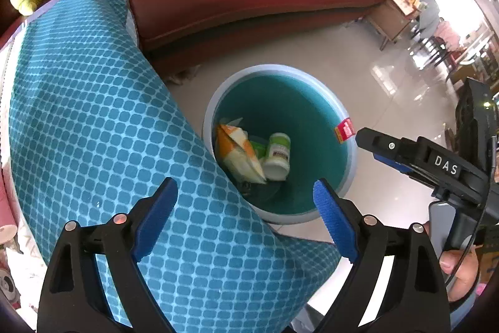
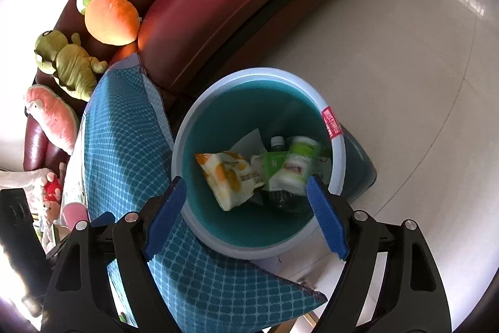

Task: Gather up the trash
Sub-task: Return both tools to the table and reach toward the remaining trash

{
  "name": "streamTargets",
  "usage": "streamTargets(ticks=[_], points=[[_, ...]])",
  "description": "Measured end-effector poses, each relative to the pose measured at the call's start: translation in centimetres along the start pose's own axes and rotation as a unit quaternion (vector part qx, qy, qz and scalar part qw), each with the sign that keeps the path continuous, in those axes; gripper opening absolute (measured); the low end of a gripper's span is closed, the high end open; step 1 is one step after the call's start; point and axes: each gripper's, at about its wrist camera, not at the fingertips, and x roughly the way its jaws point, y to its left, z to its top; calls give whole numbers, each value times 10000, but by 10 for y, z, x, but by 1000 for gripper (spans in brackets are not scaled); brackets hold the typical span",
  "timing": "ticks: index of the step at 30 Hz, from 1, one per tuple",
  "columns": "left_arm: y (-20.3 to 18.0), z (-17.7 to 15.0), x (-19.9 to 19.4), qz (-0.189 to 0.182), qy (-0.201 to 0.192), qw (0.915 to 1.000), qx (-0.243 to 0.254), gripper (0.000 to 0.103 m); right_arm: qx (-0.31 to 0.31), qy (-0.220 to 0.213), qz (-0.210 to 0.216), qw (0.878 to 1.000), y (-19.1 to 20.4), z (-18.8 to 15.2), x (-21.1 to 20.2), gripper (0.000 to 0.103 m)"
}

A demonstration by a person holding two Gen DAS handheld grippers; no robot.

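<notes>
While both jaws stand wide with nothing between them, the left gripper (image 1: 246, 205) and right gripper (image 2: 246, 198) hang above the round teal bin with a pale rim (image 2: 199, 117). At its bottom lie an orange-and-white snack packet (image 2: 230, 180) and a white green-capped bottle (image 2: 294, 167), beside the blue-checked tablecloth's edge (image 1: 93, 120).

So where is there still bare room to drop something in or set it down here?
Bare floor tile lies between the red sofa and the bin. Inside the bin, the far teal wall is clear; the bottom is crowded with a snack bag and white bottle.
</notes>
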Motion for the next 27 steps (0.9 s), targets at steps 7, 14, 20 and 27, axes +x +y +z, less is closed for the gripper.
streamTargets(ticks=[7, 14, 20, 27], points=[[11, -17, -27, -39, -137, 9998, -108, 90, -162, 15, -83, 9998, 18, -15, -15, 78], [50, -44, -67, 23, -374, 9986, -365, 92, -353, 78, -31, 9993, 46, -37, -21, 79], [82, -63, -100, 123, -549, 9962, -661, 92, -708, 156, 52, 9974, 87, -59, -21, 79], [123, -86, -136, 281, -749, 9922, -960, 92, -1123, 332, 68, 9931, 139, -87, -15, 79]])
